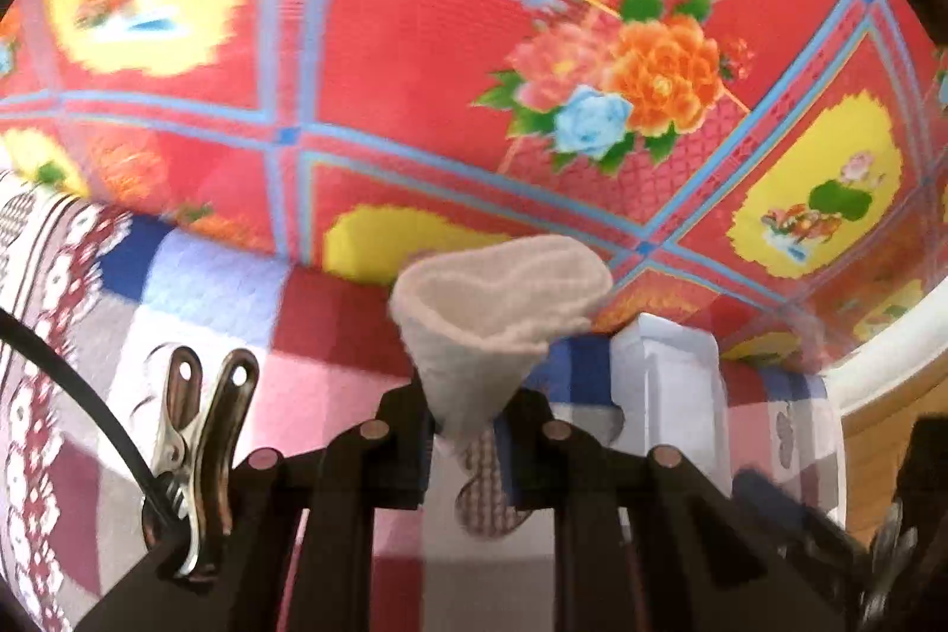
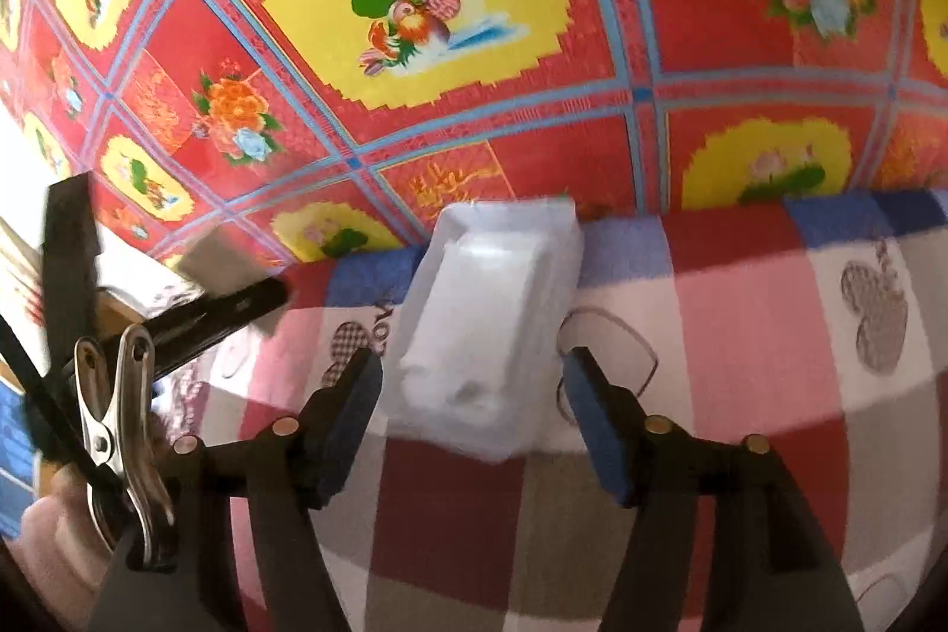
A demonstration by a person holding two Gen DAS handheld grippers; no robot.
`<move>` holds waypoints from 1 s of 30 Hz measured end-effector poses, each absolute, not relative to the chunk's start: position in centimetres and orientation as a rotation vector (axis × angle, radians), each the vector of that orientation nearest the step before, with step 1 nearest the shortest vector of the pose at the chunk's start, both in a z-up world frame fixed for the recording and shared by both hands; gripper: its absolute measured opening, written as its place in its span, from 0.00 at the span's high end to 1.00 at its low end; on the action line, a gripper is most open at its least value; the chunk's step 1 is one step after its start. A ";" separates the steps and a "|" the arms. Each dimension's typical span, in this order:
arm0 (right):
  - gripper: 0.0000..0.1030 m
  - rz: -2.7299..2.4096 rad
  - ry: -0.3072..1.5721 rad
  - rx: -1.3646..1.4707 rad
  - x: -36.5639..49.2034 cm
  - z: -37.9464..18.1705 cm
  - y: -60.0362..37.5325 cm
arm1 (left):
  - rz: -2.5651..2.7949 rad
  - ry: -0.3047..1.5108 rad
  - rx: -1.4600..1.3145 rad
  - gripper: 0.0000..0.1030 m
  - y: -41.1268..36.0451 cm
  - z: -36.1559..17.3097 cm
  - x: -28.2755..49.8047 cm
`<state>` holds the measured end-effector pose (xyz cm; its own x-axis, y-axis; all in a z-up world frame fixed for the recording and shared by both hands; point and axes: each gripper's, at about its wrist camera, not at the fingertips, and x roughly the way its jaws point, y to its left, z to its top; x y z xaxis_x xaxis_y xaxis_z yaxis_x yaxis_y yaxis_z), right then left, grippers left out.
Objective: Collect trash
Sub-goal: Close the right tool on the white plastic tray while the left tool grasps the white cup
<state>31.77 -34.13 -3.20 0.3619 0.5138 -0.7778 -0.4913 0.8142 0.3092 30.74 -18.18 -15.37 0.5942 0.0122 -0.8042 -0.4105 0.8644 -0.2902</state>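
While my left claw (image 1: 468, 430) is pinched on the lower tip of a white tissue (image 1: 497, 312) folded into a cone, the wad stands up between the pads, lifted clear of the checked blanket (image 1: 332, 330). My right claw (image 2: 471, 395) is spread wide, one pad on each side of a clear plastic tray (image 2: 492, 318) without pressing it. That tray lies tilted on the blanket near its far edge, and it looks empty, though blur makes me unsure.

From the left wrist I see the tissue and only a corner of the tray (image 1: 669, 371) to its right; the right wrist shows the tray whole, and the left claw only as dark blurred fingers at the left edge. A metal clip (image 1: 201, 448) holding a black cable (image 1: 71, 383) sits at the lower left of each view.

Beyond the blanket spreads a red floor mat (image 1: 450, 57) printed with flowers, yellow panels and blue lines.
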 end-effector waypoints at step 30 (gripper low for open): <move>0.19 0.527 1.026 -0.359 32.7 -8.0 -21.7 | 0.393 0.881 -0.576 0.83 -17.9 -12.9 19.4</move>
<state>32.75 -21.71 -7.99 0.4120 0.2446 -0.8777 -0.5706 0.8203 -0.0392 19.35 -17.92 -12.94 0.5818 0.0871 -0.8087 -0.5436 0.7813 -0.3069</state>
